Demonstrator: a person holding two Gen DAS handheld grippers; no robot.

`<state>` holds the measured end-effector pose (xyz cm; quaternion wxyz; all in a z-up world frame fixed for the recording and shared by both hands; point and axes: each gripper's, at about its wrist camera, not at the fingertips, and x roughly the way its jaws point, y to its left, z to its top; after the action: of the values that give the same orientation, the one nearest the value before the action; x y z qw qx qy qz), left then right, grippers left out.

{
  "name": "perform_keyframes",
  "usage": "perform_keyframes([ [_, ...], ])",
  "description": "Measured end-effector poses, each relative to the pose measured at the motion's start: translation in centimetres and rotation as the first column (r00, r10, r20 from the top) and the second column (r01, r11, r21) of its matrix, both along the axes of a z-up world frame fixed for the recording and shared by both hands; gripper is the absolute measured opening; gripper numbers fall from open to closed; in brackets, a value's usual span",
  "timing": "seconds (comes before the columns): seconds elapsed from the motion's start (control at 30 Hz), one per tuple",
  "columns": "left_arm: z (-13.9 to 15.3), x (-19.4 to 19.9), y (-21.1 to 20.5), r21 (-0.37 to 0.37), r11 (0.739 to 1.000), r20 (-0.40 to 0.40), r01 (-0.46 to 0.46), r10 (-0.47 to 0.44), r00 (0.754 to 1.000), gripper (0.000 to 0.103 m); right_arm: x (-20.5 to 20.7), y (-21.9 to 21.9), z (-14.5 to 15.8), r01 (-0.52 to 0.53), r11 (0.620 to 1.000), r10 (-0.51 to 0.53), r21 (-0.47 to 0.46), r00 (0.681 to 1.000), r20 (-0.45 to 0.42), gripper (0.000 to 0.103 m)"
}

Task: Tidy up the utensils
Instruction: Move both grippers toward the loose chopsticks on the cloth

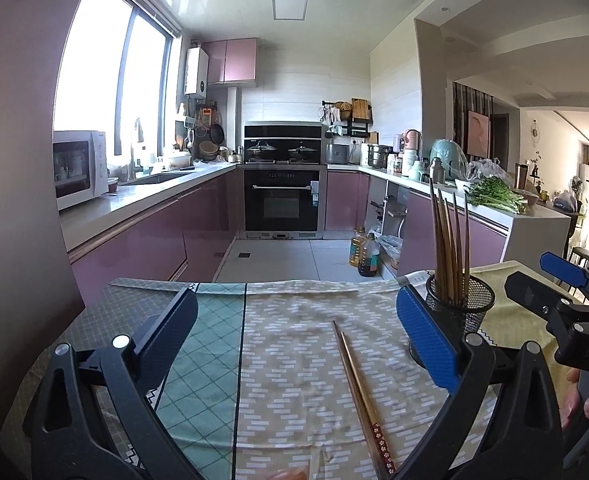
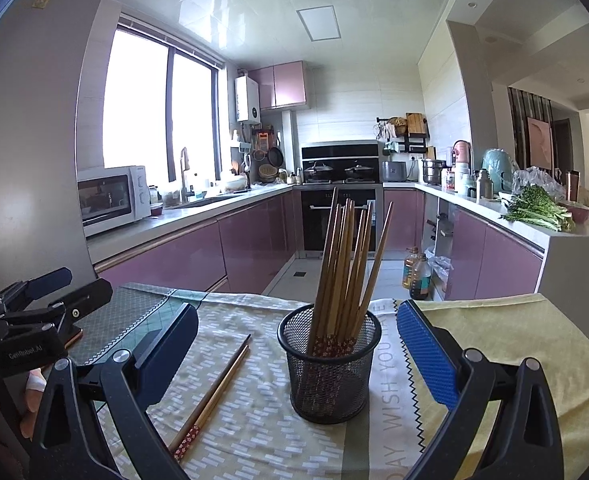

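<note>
A: Between the right tool's (image 2: 294, 356) spread fingers, what stands there?
B: A black mesh cup (image 2: 328, 364), upright on the desk's cloth (image 2: 494, 344), holding a bunch of chopsticks (image 2: 346, 264) that lean and fan outward, patterned ends down. The fingers are apart and grip nothing.
A: And the left tool (image 1: 294, 344)?
B: Also apart and empty. Between its fingers, nearer the right one, a loose pair of chopsticks (image 1: 358, 388) lies flat on the cloth, patterned ends toward the camera.
A: Where is that pair from the right tool?
B: Just inside its left finger, left of the cup and not touching it. The cup sits just beyond the left tool's right finger.
</note>
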<state>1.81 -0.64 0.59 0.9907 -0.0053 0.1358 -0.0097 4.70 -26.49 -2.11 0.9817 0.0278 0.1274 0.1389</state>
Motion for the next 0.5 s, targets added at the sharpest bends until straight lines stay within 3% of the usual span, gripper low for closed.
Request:
perform_keyframes([
  [0.23, -0.9, 0.8, 0.4, -0.013, 1.0, -0.058, 0.015, -0.015, 0.998, 0.098, 0.3, 1.4, -0.9, -0.071, 0.997, 0.07, -0.015, 0.997, -0.045, 0.096],
  [0.5, -1.2, 0.7, 0.7, 0.002, 1.0, -0.045, 0.004, -0.004, 0.999, 0.098, 0.1, 1.3, -0.6, -0.065, 0.998, 0.065, -0.003, 0.997, -0.041, 0.096],
])
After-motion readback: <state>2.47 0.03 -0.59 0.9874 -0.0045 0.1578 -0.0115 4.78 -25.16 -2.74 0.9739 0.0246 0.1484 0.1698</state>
